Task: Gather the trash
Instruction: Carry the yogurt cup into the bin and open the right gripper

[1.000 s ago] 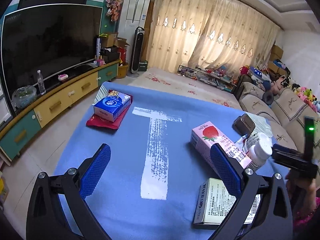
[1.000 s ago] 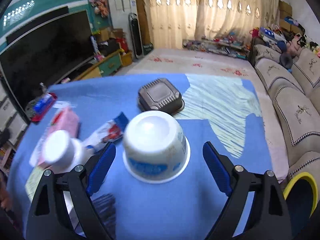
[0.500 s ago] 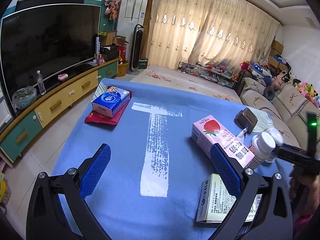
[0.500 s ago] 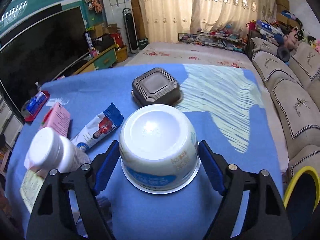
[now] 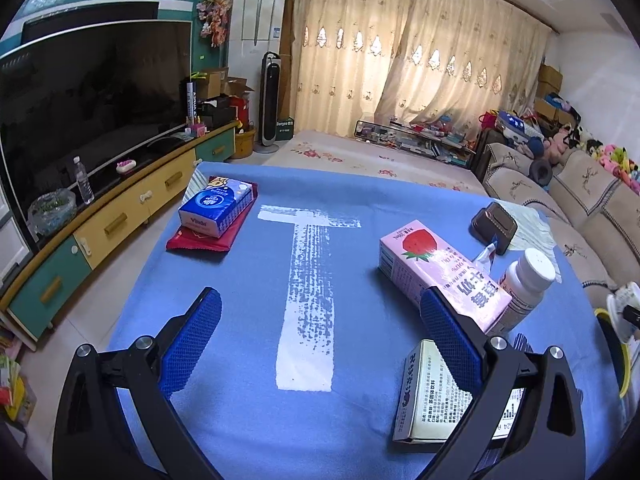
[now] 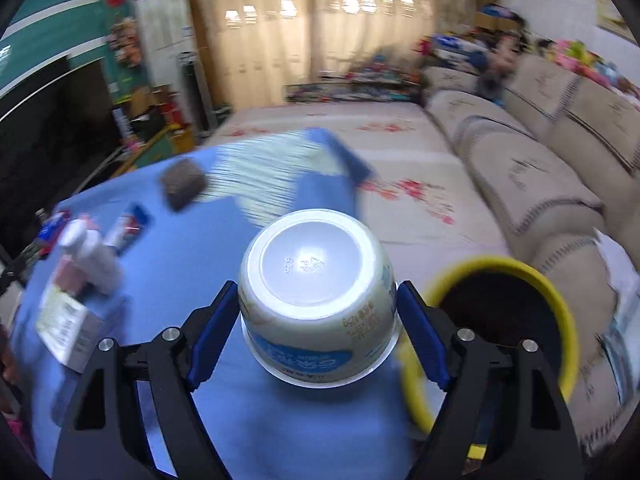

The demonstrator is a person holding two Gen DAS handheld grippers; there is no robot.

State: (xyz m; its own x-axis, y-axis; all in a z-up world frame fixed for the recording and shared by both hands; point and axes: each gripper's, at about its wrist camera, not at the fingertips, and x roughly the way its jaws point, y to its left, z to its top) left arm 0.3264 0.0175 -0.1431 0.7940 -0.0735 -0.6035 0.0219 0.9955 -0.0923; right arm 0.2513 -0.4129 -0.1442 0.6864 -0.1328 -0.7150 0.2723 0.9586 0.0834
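In the right wrist view my right gripper [image 6: 316,294] is shut on an upside-down white plastic bowl [image 6: 316,304]; both blue pads press its sides. The bowl hangs above the blue table's edge, beside the yellow-rimmed bin [image 6: 500,266] on its right. My left gripper [image 5: 320,304] stands open over the blue cloth with nothing between its fingers. Just past its right finger lie a pink strawberry milk carton [image 5: 436,268], a white pill bottle [image 5: 528,280] and a cream box [image 5: 432,396].
A dark brown lidded container [image 5: 494,224] and a snack wrapper [image 5: 486,254] lie at the back right. A blue tissue pack [image 5: 216,208] rests on a red pouch [image 5: 200,240] at the back left. A sofa [image 6: 540,184] stands right of the table.
My right gripper closed on the bowl, lifted it off the table and swung it right toward the yellow bin. The left gripper stayed open and barely shifted.
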